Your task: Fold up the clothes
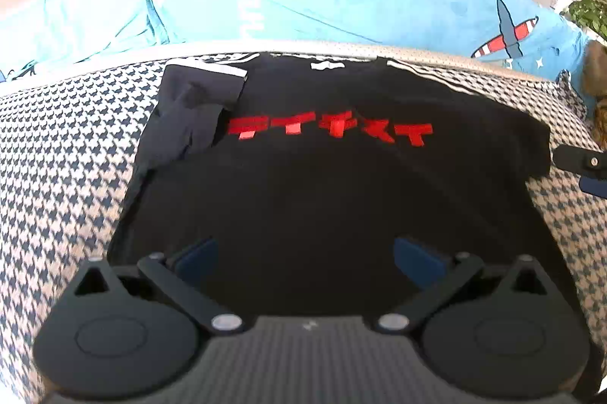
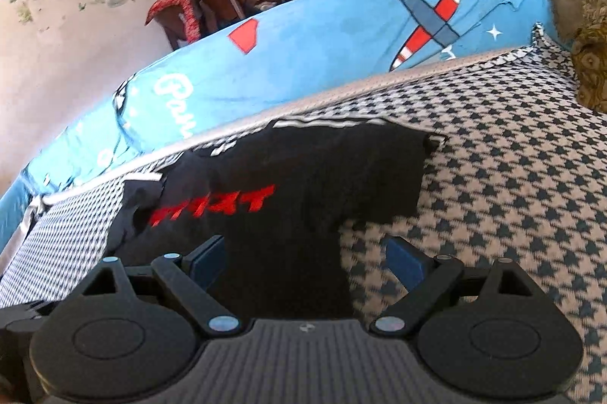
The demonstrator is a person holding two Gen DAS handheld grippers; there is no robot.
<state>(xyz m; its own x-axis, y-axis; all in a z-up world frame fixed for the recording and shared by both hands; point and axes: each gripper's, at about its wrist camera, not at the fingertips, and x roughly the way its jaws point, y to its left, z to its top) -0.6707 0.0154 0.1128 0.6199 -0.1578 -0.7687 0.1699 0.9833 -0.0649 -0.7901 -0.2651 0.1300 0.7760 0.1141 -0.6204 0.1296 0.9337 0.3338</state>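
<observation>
black t-shirt [image 1: 322, 184] lying flat, front up, on a houndstooth-patterned cover [image 1: 64, 153], its collar end toward a blue printed blanket [image 1: 303, 2] draped along the far edge. a row of red characters [image 1: 330, 129] crosses the chest; white stripes [image 1: 212, 68] edge the shoulders. one sleeve [image 1: 193, 115] is folded inward over the body, rumpled; the opposite sleeve [image 2: 383, 172] lies spread out on the cover. left gripper [image 1: 305, 258] hovers over the lower shirt, fingers spread apart, holding nothing. right gripper [image 2: 303, 260] sits over the shirt's side edge, fingers likewise spread and empty.
</observation>
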